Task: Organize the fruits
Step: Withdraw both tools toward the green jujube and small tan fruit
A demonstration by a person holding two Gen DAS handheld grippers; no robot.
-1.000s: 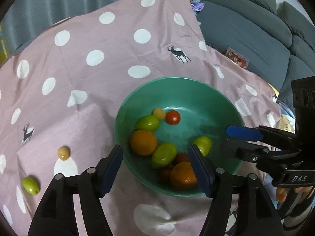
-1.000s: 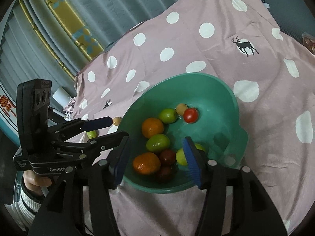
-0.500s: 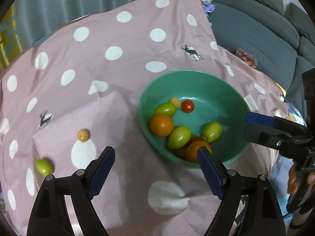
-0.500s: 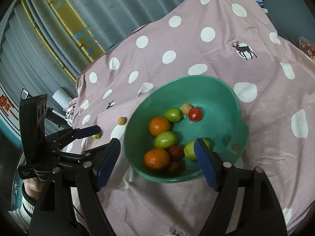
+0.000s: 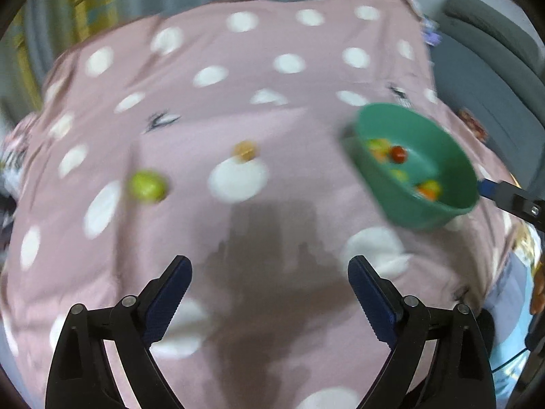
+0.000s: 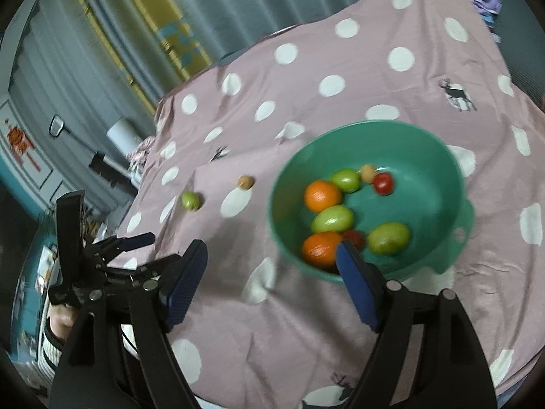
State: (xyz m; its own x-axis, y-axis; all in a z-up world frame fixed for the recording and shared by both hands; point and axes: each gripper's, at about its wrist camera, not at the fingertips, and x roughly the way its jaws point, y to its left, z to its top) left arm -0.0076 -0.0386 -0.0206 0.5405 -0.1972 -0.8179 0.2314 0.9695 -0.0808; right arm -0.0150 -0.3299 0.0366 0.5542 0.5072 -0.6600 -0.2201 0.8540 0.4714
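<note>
A green bowl (image 6: 425,143) on the pink dotted cloth holds several fruits: oranges, green fruits and a red tomato (image 6: 383,183). It also shows in the left wrist view (image 5: 442,156), at the right. Two fruits lie loose on the cloth: a green one (image 5: 146,185) (image 6: 190,200) and a small tan one (image 5: 244,150) (image 6: 245,181). My left gripper (image 5: 269,286) is open and empty above the cloth, back from the loose fruits. My right gripper (image 6: 272,269) is open and empty, near the bowl's front rim.
The pink dotted cloth (image 5: 272,78) covers the table and drops off at its edges. A grey sofa (image 5: 487,68) stands at the right. Curtains (image 6: 170,17) hang behind the table. The left gripper shows in the right wrist view (image 6: 136,248), at lower left.
My left gripper has swung left, away from the bowl and toward the two loose fruits. My right gripper has pulled back from over the bowl. Both stay open.
</note>
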